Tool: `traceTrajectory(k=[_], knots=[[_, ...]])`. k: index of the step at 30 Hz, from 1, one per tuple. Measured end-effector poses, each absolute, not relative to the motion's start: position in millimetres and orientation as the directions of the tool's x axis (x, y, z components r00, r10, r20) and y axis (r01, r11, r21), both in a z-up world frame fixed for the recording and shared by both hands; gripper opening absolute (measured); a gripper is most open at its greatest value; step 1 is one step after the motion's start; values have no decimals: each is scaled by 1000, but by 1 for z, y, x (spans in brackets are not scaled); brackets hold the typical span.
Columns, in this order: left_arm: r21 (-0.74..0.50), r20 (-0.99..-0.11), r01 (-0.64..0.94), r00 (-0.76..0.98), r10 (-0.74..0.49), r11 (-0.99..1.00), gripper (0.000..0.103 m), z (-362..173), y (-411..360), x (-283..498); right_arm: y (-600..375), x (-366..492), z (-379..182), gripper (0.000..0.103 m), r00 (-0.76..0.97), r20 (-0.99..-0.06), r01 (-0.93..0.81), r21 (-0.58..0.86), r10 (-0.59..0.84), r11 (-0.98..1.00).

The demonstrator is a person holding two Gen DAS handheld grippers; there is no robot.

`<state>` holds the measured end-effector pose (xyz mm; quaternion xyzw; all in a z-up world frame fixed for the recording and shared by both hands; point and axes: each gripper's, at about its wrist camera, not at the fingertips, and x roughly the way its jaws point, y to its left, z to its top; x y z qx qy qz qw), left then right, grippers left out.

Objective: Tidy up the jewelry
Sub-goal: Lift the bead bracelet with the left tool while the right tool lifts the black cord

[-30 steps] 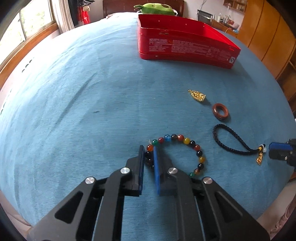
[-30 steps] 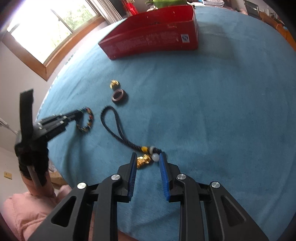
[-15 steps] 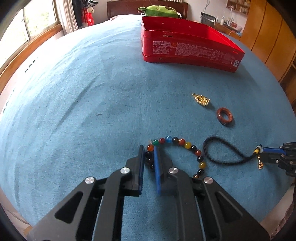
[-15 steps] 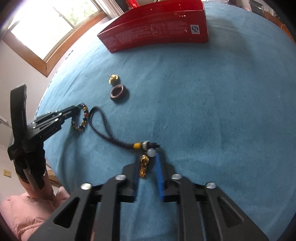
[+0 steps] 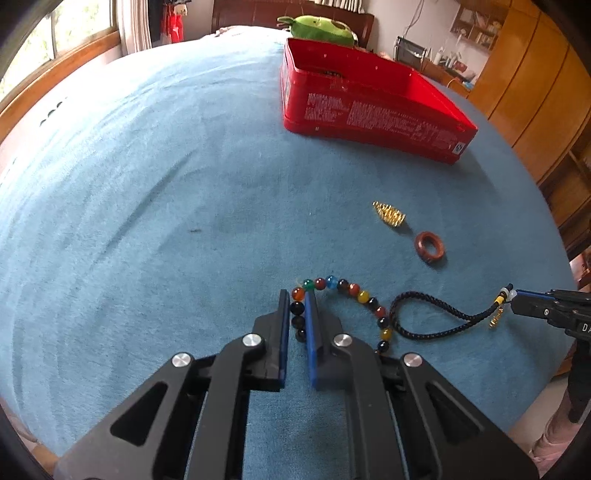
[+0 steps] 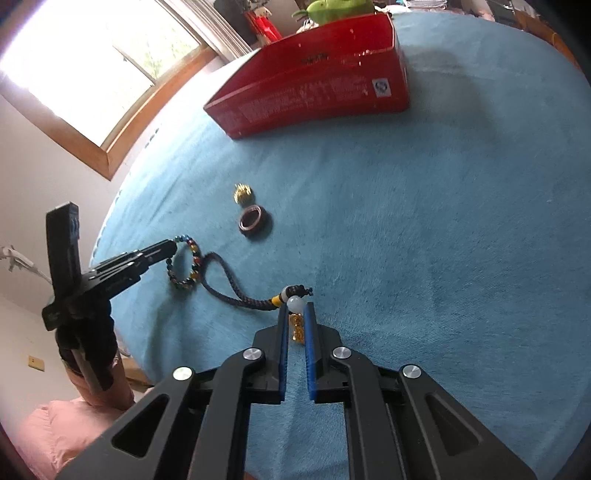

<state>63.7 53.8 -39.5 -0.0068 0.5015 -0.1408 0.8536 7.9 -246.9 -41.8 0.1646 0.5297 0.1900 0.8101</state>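
Observation:
My left gripper is shut on the multicoloured bead bracelet, which hangs from its fingers just above the blue cloth; it also shows in the right wrist view. My right gripper is shut on the charm end of the black braided cord, pinching its white bead and gold charm. The cord's loop trails left, overlapping the bracelet. A gold pendant and a brown ring lie on the cloth beyond. The open red tin box stands at the far side.
The blue cloth covers the whole surface. A green plush toy lies behind the red box. A wooden window frame is on the left and wooden cabinets on the right.
My right gripper has closed on the cord's charm end and lifted it. Both grippers have moved forward towards the red box. The cord's loop has slid left against the bracelet.

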Motion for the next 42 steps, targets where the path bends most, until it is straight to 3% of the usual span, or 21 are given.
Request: traceTrajectory(k=[16,26,35,37,38,42], knots=[[-146,-867,227,440,-235,963,7,-50,51,81,-255,15,-52,8,347,-795,-106,494,497,863],[-75,-867,238,464,-182,968,10,-54,33,88,-247,33,-61,29,320,-817,-108,472,480,875],[-36,-863,237,483,-150,971,10,-56,23,94,-237,46,-63,29,332,-829,-134,432,451,892],[-39,-861,236,484,-153,971,9,-56,22,95,-232,46,-61,22,342,-844,-156,384,414,910],[-42,-861,235,485,-154,971,8,-56,22,96,-230,46,-61,14,343,-845,-167,376,411,911],[-73,-858,229,482,-178,971,6,-55,25,96,-229,44,-58,10,338,-833,-180,399,438,899]])
